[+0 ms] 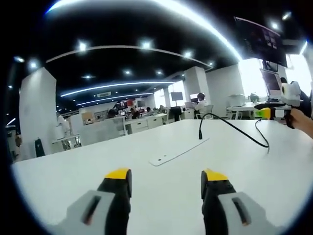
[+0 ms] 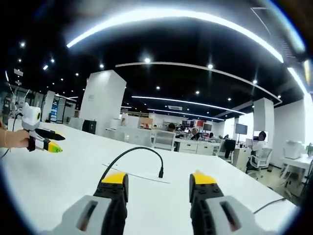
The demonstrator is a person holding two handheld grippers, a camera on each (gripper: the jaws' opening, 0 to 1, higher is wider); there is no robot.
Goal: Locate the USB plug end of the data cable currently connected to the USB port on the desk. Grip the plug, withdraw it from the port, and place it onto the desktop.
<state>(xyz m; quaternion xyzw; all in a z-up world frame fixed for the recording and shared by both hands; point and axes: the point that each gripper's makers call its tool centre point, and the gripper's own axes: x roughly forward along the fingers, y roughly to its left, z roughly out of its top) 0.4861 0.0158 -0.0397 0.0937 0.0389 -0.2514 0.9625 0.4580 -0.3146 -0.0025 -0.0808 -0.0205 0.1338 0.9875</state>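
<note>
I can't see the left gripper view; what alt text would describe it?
A black cable arches over a white desk, its plug standing in a flat port plate. The left claw is open and empty in front of it, and the right claw enters at the right edge, with an office behind.

Left gripper (image 1: 166, 178) rises from six o'clock, yellow-tipped jaws spread wide apart, nothing between them. Right gripper (image 2: 159, 181) likewise at six o'clock, jaws parted and holding nothing. A hand (image 1: 302, 121) at three o'clock grasps the right gripper's handle.
</note>
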